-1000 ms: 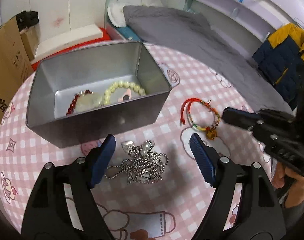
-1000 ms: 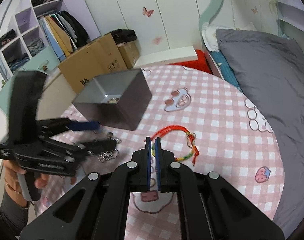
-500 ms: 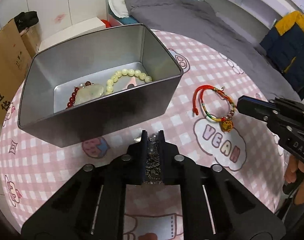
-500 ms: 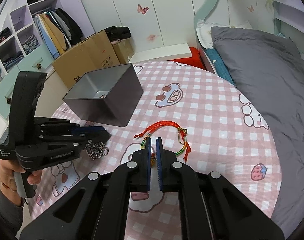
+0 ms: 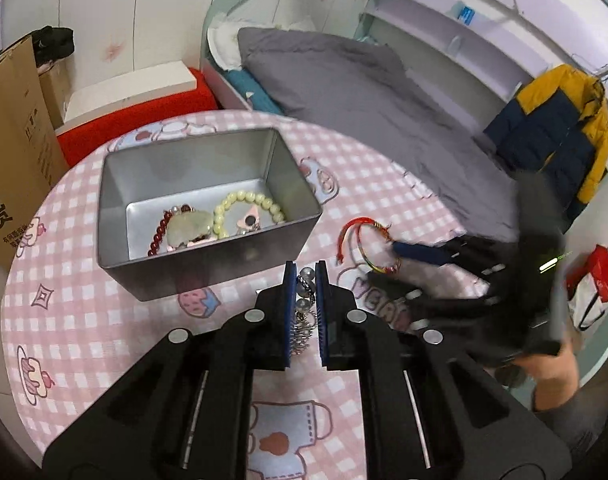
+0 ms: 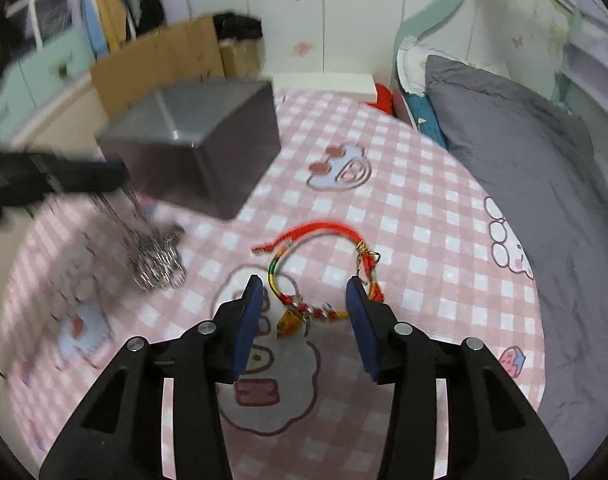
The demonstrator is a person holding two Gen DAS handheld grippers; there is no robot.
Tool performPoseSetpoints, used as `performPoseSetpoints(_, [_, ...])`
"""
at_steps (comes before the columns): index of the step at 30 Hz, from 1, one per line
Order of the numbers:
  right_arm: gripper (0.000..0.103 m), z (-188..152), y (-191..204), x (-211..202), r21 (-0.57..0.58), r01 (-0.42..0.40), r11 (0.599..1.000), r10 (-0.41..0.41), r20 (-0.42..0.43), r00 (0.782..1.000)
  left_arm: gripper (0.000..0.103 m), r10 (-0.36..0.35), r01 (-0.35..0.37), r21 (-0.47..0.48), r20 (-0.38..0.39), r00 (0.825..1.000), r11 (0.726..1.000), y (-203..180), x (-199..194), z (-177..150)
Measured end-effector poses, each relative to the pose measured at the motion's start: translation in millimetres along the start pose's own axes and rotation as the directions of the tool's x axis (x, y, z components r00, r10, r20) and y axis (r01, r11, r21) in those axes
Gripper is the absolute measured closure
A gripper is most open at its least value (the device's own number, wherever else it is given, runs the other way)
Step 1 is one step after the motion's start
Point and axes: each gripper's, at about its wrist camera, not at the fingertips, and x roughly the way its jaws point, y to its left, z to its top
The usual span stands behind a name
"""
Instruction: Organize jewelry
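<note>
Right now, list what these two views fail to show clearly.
- Silver chain necklace: left wrist view, mostly hidden between the left hand-held gripper fingers; motion-blurred in right wrist view.
- Metal tin: contents hidden by its walls in right wrist view.
- Right hand-held gripper: smeared in left wrist view.

left gripper [image 5: 303,280]: black angular frame, blue finger pads, silver round screws | right gripper [image 6: 304,292]: same black build, blue pads, silver screws at 5 and 7 o'clock
</note>
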Motion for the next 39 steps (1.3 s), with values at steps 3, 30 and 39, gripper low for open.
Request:
performPoseSetpoints(3, [0.091, -1.4, 7.2, 4.3, -0.052, 0.031, 0.998, -0.032, -0.005, 0.999, 0.094, -0.010, 0.010, 0.004, 0.028, 1.000, 1.000, -1.6, -13.9, 4.1])
performPoseSetpoints(30, [0.100, 72.7, 40.7, -102.8, 0.021, -0.240, 0.971, 0.221, 0.311, 0.924, 0.094, -0.028, 0.029, 0.001, 0.314, 0.949, 1.000, 4.7, -133.5, 56.2])
performPoseSetpoints(39, [0.100, 109.2, 49.6, -77.1, 0.017, -0.250, 0.968, 0.229, 0.346, 0.910, 0.094, 0.022, -0.015, -0.022, 0.373, 0.928, 1.000, 17.5, -122.2, 91.7])
